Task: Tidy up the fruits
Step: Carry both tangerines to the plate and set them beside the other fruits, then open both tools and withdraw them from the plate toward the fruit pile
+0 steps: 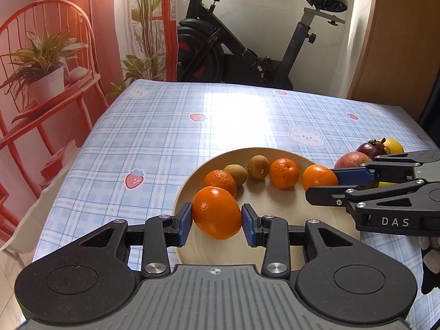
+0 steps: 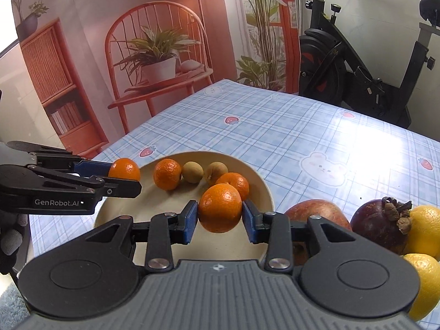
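Observation:
My left gripper point(image 1: 217, 207) is shut on a tangerine point(image 1: 217, 220) over the near left part of a cream plate point(image 1: 275, 154). My right gripper point(image 2: 220, 205) is shut on another tangerine point(image 2: 220, 214) over the plate's right side point(image 2: 264, 184). Each wrist view shows the other gripper from the side: the right gripper point(image 1: 321, 183) with its tangerine point(image 1: 317, 174), and the left gripper point(image 2: 125, 177) with its tangerine point(image 2: 123, 167). On the plate lie two tangerines point(image 1: 220, 180) point(image 1: 284, 173) and two brown longans point(image 1: 235, 174) point(image 1: 258, 167).
Right of the plate, on the blue checked tablecloth point(image 2: 275, 126), lie a reddish fruit point(image 2: 316, 210), a dark mangosteen point(image 2: 376, 225) and two lemons point(image 2: 425, 228) point(image 2: 425, 283). An exercise bike point(image 1: 247, 41) stands behind the table. A gloved hand point(image 2: 11, 242) shows at the left edge.

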The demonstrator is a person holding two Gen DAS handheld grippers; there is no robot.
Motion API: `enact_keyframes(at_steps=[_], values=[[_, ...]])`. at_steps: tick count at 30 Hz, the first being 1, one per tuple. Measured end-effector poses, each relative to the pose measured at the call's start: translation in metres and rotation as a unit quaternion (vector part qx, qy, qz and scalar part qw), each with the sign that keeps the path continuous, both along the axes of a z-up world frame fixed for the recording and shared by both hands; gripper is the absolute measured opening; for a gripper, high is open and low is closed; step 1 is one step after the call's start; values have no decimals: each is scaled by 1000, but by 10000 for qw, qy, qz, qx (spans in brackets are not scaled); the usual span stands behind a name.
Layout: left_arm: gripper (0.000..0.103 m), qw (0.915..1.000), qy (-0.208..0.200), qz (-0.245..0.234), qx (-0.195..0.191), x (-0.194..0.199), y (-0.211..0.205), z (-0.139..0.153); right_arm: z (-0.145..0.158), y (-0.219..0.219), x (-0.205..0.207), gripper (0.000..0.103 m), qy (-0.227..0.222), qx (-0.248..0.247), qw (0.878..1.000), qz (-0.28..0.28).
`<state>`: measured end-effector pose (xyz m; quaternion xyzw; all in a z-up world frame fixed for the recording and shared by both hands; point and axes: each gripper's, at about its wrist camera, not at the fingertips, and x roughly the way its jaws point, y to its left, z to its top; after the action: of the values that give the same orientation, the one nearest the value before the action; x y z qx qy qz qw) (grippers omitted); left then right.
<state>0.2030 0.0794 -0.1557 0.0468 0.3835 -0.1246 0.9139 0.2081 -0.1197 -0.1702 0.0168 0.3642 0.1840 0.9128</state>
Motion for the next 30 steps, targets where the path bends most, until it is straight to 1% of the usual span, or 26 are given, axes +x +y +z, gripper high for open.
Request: enact_keyframes(at_steps=[5,9,12,15,21,30], values=[[41,9997,203,-94,46,6,6,-10,-5,4,8,38,133,-155,9998,-10],[41,9995,205,-155,180,6,4,-15,-6,9,12,38,169,-297,9994,69],[41,9995,176,-103,240,7,5,-17,-8,12,15,38,202,-471,9986,99],[41,9996,160,-56,221,6,5,-16,-11,15,18,38,217,-589,9980,102],[41,9996,142,-130,199,12,2,-19,-13,17,23,38,182,-639,9978,93],[42,9999,91,-139,21,13,6,-20,-14,17,25,38,104,-751,9970,151]])
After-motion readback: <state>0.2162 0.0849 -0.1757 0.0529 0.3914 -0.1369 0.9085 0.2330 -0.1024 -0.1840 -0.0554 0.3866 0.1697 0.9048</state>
